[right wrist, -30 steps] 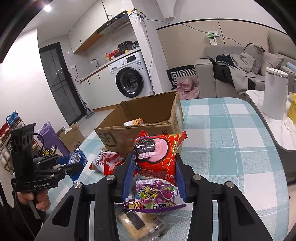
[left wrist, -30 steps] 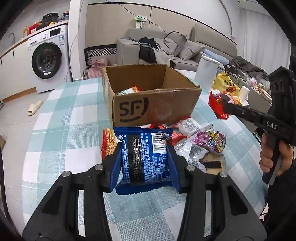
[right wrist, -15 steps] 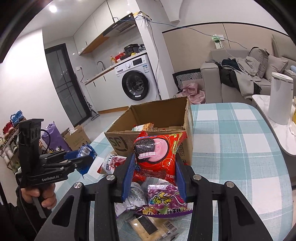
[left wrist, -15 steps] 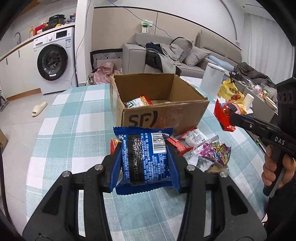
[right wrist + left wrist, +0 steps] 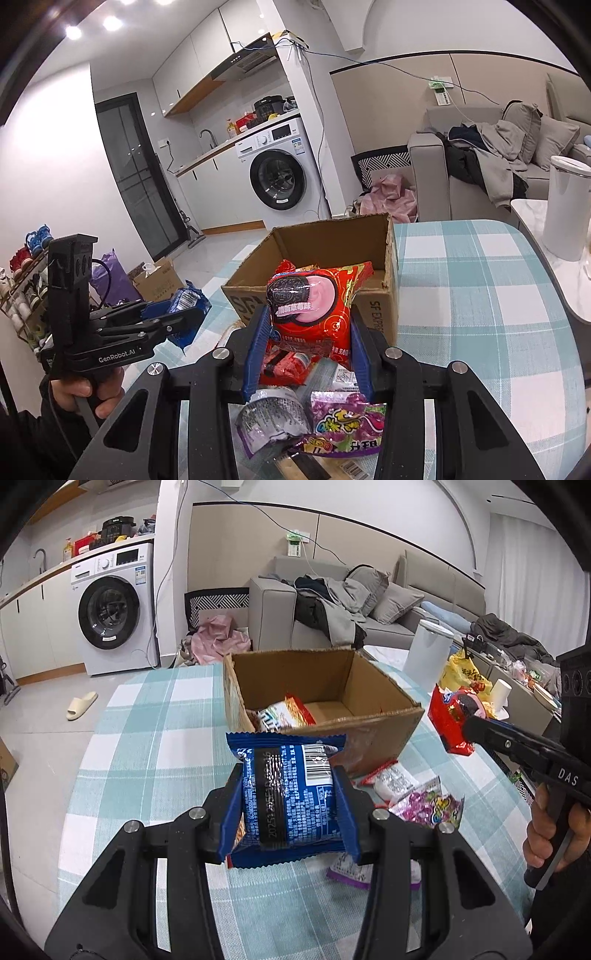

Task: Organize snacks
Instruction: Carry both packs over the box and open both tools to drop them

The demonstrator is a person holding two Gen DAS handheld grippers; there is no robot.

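White washing machine (image 5: 110,614) under a counter, grey sofa (image 5: 332,605) heaped with clothes, pale tiled floor (image 5: 40,716).

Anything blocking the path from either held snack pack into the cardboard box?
Nothing visible. The blue pack in the left gripper and the red pack in the right gripper face the open-topped cardboard box; one orange packet lies inside.

Both views were evenly lit by ceiling spotlights (image 5: 110,24); glare was seen above the washing machine (image 5: 279,168); edges were strongly curved and vignetted.
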